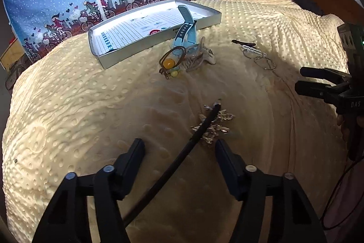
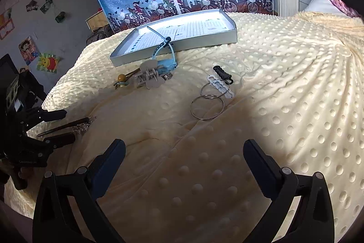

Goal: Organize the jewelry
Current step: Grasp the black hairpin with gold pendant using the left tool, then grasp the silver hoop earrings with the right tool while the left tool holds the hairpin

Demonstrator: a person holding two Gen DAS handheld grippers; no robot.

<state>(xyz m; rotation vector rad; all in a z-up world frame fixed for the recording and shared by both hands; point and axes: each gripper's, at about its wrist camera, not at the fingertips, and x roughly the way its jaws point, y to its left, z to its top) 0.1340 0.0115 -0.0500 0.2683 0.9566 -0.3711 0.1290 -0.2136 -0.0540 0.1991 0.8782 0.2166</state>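
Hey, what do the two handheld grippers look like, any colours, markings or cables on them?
Both are black plastic. The left gripper has wedge-shaped fingers on linkages with silvery round pivot pins. The right gripper matches, with dark blue finger pads. Seen from the left wrist view, its body carries white lettering "DAS", a small green light, and a thin dark cable hanging below.

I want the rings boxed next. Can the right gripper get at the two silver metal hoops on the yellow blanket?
Probably yes. The right gripper is open, and the two silver metal hoops lie ahead on bare cream dotted blanket. A white plastic clip overlaps the far hoop.
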